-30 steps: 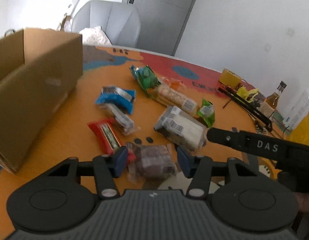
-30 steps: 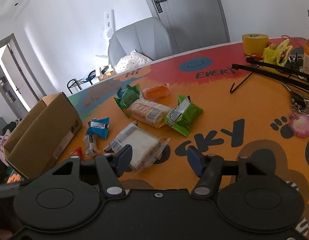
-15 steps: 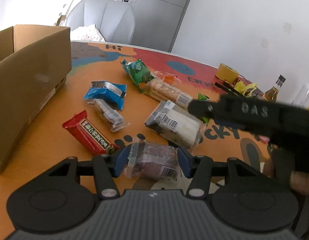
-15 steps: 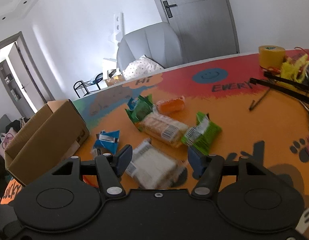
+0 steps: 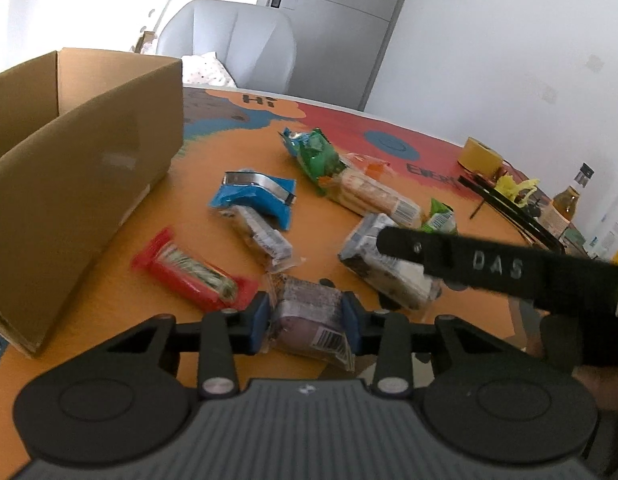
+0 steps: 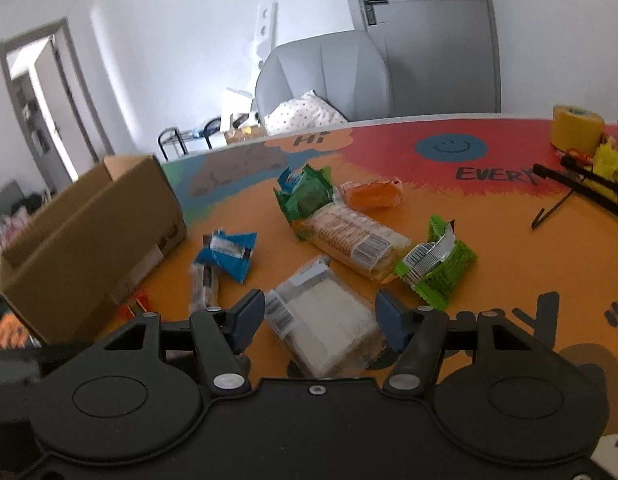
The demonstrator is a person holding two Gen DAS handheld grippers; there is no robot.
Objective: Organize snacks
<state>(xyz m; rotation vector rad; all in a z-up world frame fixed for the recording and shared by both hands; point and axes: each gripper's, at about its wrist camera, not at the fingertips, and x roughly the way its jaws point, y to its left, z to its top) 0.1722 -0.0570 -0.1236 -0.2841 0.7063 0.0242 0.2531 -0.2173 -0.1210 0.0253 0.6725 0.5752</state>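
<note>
Task status is judged early: nearly all of the snacks lie loose on the table (image 5: 121,304), and the cardboard box (image 5: 69,184) at the left edge, the likely destination, shows no contents in the part of its interior that is visible; most of the inside is hidden by its near wall. The left hand-held gripper (image 5: 305,322) is closed on a purple-brown wrapped snack (image 5: 309,320), both blue pads pressed against the sides of the wrapper; whether the packet is lifted clear of the table cannot be told. The right hand-held gripper (image 6: 321,320) is spread open, its pads standing either side of a white wrapped cake (image 6: 325,324) without touching it, so that item is judged next in line but not yet taken. Outstanding on the table: a red bar (image 5: 189,276) just beside the held packet, a clear-wrapped bar (image 5: 261,236), a blue packet (image 5: 257,196), a dark green packet (image 6: 305,200), an orange packet (image 6: 373,194), a long biscuit pack (image 6: 357,240) and a bright green packet (image 6: 437,266). These lie close together, several touching or overlapping, well apart from the box opening. A yellow tape roll (image 6: 575,130) and a bottle (image 5: 565,208) stand at the far right and appear no part of the job. Finding: one item in hand, one approached, at least seven untouched; no completed placement can be confirmed.
</note>
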